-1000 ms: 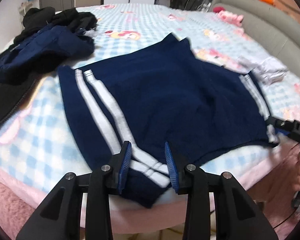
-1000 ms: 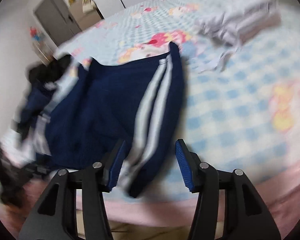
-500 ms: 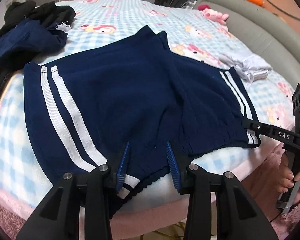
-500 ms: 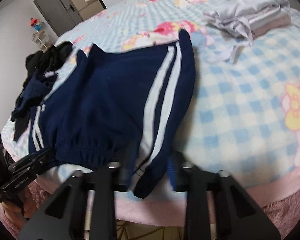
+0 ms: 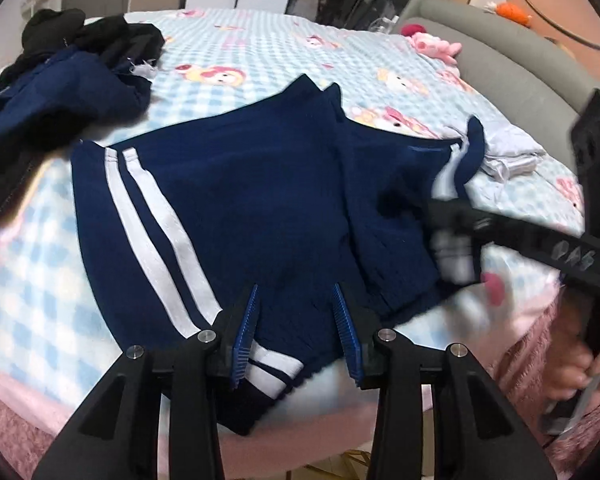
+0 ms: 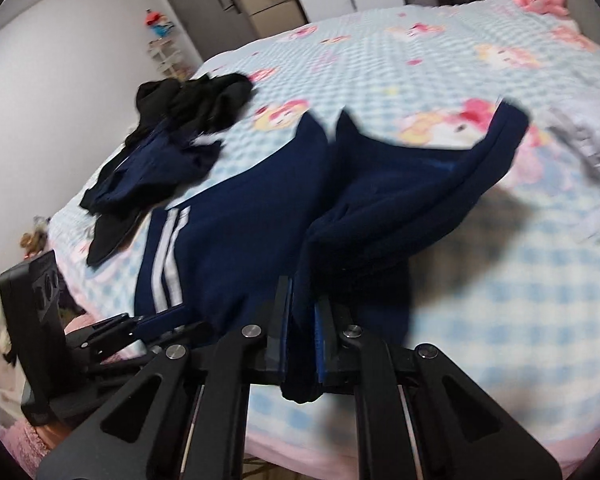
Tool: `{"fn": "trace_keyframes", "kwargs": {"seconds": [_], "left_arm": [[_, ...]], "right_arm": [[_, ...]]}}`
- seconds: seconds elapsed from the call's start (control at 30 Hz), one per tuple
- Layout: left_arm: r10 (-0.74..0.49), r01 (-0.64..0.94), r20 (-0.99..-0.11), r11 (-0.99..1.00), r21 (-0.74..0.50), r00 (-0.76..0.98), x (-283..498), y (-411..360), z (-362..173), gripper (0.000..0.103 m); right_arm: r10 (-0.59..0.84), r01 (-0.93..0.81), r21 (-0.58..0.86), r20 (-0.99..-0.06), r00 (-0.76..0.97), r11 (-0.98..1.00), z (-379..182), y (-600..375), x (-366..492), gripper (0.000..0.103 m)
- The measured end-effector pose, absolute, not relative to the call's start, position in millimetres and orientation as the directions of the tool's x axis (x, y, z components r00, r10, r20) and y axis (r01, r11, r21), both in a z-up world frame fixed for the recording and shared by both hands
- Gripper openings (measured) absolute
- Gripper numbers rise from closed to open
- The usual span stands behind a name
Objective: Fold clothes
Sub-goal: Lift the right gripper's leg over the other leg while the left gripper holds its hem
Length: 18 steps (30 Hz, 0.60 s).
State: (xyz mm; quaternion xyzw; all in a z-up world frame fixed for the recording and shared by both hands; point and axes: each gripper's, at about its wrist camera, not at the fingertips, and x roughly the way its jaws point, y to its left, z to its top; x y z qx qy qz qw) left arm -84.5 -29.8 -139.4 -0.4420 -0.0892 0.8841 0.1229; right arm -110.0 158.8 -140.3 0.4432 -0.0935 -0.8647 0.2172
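Right wrist view: right gripper [image 6: 302, 340] clamps the raised navy shorts [image 6: 260, 220].

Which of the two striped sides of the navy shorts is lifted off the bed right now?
The side clamped in the right gripper: that half of the navy shorts hangs raised above the blanket. The side by the open left gripper lies flat.
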Motion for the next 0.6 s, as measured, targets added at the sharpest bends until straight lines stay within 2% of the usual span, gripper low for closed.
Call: {"fn": "trace_keyframes", "kwargs": {"seconds": [0.17, 0.37, 0.47, 0.6], "left_arm": [[0.374, -0.103, -0.738, -0.917, -0.386, -0.562, -97, -44, -139, 0.04], [0.434, -0.104, -0.702, -0.881, -0.461, -0.564, -108, -43, -124, 0.04], [0.448, -0.133, -0.691, -0.878, -0.46, -0.568, -114, -31, -114, 0.04], [0.475, -0.171, -0.677, -0.868, -0.467, -0.563, -122, -12, -105, 0.04]], "right_arm": [[-0.505, 0.321, 0.394, -0.722, -0.472, -0.862, -161, 147, -101, 0.011], [-0.542, 0.264, 0.488, -0.614, -0.573, -0.832, -126, 200, -89, 0.018], [-0.421, 0.108, 0.485, -0.604, -0.676, -0.868, -116, 238, -86, 0.028], [-0.304, -0.078, 0.471, -0.679, -0.669, -0.879, -130, 273, -94, 0.029]]}}
